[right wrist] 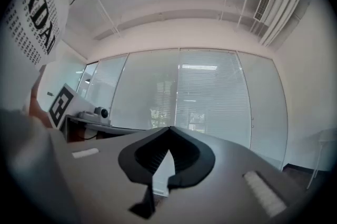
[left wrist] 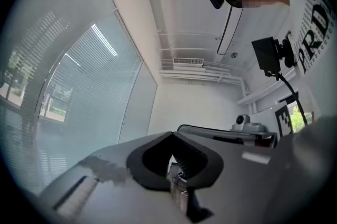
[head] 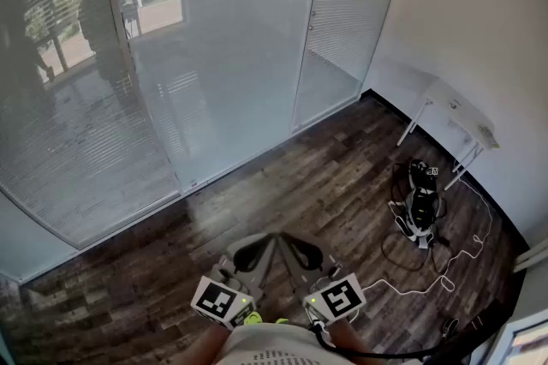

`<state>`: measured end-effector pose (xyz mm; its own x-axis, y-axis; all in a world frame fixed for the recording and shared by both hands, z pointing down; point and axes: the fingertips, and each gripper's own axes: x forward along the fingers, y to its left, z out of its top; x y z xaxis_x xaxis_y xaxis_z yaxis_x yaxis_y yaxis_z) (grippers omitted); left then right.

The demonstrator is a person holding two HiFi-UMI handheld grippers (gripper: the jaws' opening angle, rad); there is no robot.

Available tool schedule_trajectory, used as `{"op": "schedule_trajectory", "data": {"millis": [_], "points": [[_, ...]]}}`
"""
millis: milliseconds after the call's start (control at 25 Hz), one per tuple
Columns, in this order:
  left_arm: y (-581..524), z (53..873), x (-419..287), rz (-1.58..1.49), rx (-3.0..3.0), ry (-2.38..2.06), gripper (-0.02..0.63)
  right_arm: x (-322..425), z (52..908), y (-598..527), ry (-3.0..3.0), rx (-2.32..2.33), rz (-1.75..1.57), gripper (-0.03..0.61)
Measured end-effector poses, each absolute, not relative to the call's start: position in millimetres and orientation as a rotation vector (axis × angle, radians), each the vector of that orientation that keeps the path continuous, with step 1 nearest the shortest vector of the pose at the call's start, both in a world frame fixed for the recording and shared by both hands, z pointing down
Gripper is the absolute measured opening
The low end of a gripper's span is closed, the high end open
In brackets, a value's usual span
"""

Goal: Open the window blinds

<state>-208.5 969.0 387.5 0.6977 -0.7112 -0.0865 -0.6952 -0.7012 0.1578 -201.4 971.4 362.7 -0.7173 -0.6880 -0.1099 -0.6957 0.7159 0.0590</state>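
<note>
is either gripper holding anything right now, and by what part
Nothing is held. The left gripper and the right gripper are both shut and empty, apart from the blinds.

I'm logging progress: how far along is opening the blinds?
Nothing looks done: the blinds hang down over the glass. Nothing is in hand: the left claw and right claw are shut and empty, with bare floor between them and the blinds. Everything is left: approach, then open them.
</note>
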Motion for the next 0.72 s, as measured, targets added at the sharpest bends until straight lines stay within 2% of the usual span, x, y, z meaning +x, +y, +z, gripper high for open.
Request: {"op": "schedule_trajectory", "data": {"millis": [720], "points": [[973,373,-212,-0.281,2.813,-1.202,-0.009,-206,358,976,2.824,-1.129,0.173,0.008]]}}
